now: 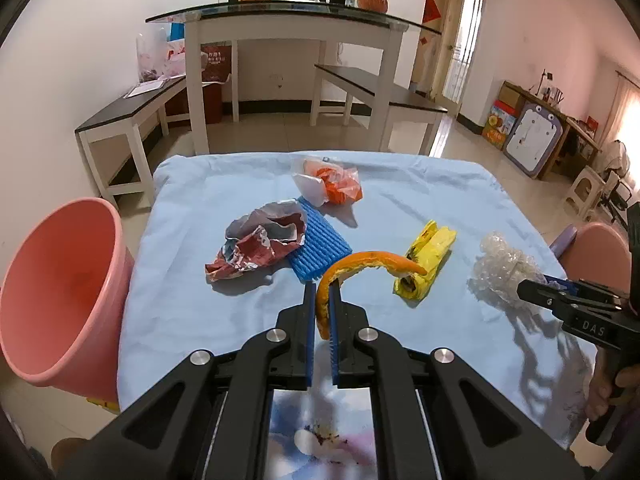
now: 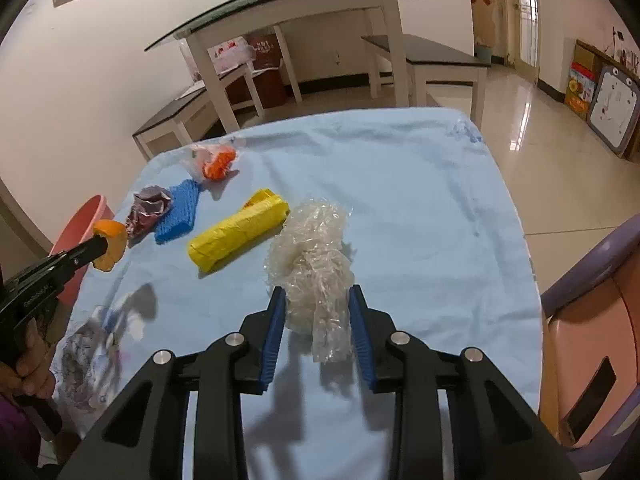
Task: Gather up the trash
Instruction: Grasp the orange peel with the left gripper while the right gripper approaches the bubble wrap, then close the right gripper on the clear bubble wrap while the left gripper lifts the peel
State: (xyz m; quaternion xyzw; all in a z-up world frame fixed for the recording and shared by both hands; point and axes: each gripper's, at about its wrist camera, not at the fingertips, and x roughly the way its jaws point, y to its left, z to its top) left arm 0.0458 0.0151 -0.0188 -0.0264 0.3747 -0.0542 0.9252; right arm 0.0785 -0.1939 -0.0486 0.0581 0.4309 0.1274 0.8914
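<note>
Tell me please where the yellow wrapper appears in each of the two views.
Left wrist view: yellow wrapper lies right of centre, behind the orange peel.
Right wrist view: it lies left of centre, beside the clear plastic wad.
Shared landmark: the blue foam net, left of it in both.

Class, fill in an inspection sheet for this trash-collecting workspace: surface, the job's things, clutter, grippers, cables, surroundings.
Surface: table under a light blue cloth, wrinkled.
Job's things: orange peel in the left gripper; clear plastic wrap between the right jaws; crumpled red wrapper, blue foam pad, yellow packet and orange-and-white bag lying on the cloth; pink bin tilted beside the table's left edge.
Clutter: nothing seen beyond the trash.
Grippers: left gripper shut on the peel; right gripper open around the wrap.
Cables: nothing seen.
Surroundings: glass-topped table, benches, tiled floor.
</note>
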